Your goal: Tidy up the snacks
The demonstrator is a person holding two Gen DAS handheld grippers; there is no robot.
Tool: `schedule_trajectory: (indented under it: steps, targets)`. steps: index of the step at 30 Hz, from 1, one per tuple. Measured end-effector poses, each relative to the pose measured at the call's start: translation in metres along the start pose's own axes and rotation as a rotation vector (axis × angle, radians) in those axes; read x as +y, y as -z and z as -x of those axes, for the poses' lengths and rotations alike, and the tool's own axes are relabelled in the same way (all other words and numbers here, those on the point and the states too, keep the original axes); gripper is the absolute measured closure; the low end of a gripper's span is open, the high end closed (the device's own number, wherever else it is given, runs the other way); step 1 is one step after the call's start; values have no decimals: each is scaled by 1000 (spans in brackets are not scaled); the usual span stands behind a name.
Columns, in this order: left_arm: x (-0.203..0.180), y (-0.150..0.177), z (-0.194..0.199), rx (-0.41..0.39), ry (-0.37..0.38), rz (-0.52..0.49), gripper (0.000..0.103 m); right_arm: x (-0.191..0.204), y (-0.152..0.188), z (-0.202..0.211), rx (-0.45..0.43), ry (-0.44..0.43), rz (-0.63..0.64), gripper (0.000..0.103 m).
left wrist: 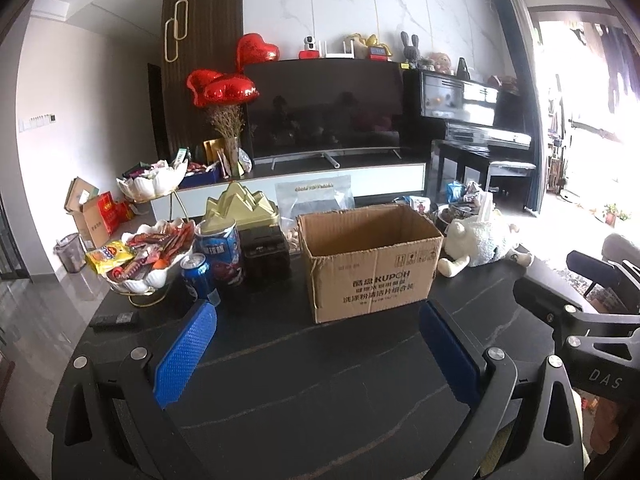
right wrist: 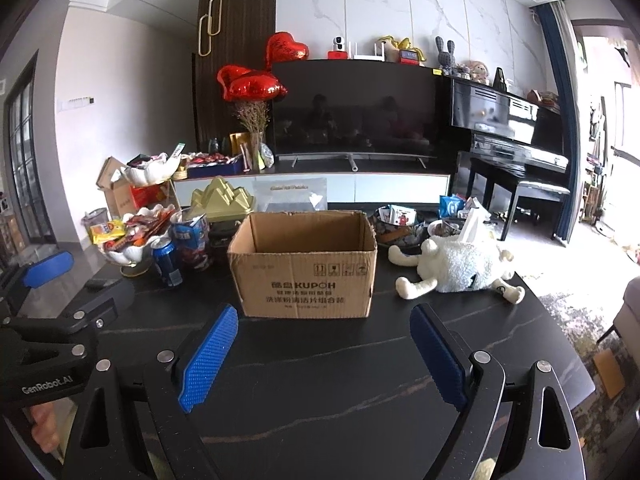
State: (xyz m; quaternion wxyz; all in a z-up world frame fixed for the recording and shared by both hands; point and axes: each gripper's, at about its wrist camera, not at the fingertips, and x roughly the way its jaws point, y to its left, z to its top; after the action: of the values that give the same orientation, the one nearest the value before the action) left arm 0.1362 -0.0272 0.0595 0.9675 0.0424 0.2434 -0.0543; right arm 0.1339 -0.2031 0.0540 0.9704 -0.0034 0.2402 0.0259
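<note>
While both the left gripper (left wrist: 318,344) and right gripper (right wrist: 324,350) hover wide apart and hold nothing above the dark tabletop (right wrist: 320,400), the open cardboard box (right wrist: 304,264) sits centrally ahead, likely the collecting bin; snacks (left wrist: 152,250) fill the shell-shaped bowl (left wrist: 156,280) at left.

Open tongs (right wrist: 324,344) face cardboard box (right wrist: 304,276).
</note>
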Motion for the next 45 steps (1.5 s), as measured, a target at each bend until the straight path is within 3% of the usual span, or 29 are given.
schedule_trajectory:
  steps: [14, 45]
  targets:
    - [-3, 1, 18, -34, -2, -6, 0, 2, 6, 14, -18, -19, -4, 14]
    - [-13, 6, 6, -19, 3, -17, 0, -8, 16, 8, 0, -15, -22, 14]
